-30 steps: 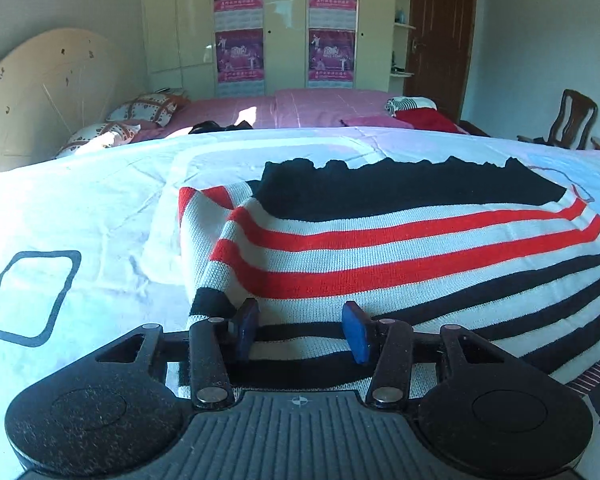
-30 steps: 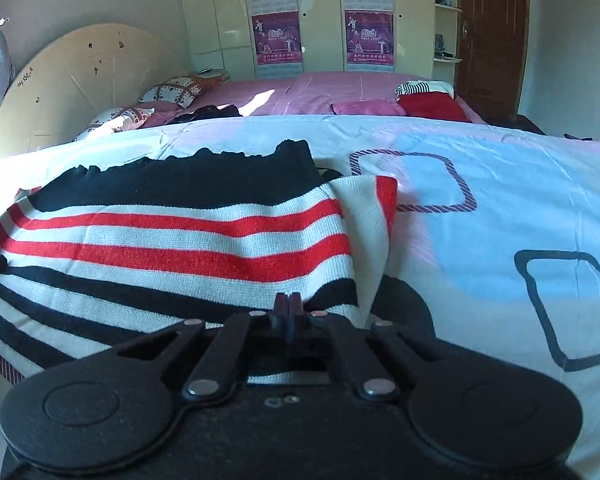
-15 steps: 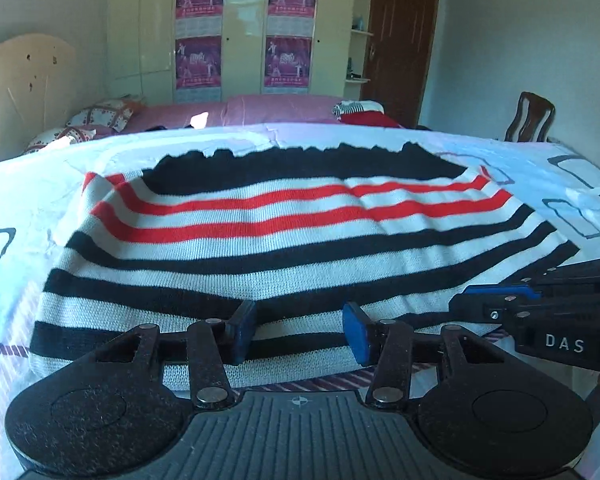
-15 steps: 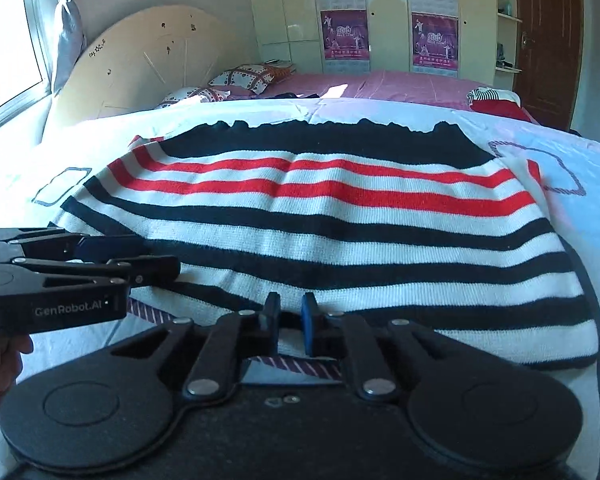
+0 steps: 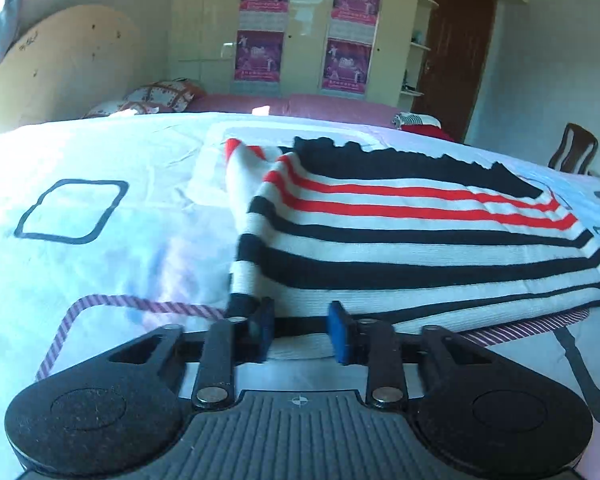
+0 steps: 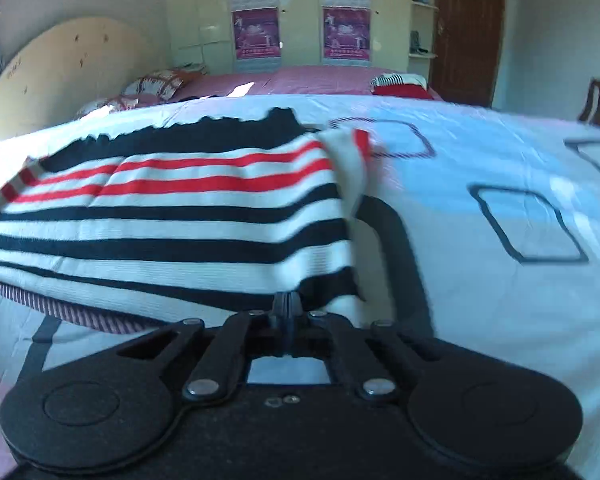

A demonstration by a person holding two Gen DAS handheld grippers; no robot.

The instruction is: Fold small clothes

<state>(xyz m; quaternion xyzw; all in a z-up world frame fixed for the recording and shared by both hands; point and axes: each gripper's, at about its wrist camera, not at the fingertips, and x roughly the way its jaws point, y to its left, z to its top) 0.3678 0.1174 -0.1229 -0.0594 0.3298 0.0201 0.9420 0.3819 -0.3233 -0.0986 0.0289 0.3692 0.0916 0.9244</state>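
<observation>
While spread, sweater (image 5: 400,236) covers bedsheet (image 5: 100,280).

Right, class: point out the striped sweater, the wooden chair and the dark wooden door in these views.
striped sweater (image 5: 420,232), left wrist view, on a white band mid-body.
wooden chair (image 5: 574,148), left wrist view, on its backrest.
dark wooden door (image 6: 470,28), right wrist view, on the middle of its panel.

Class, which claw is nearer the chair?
Right. The right claw pinches the sweater corner nearest the chair; the left claw, just closing around the hem, is at the far corner.
</observation>
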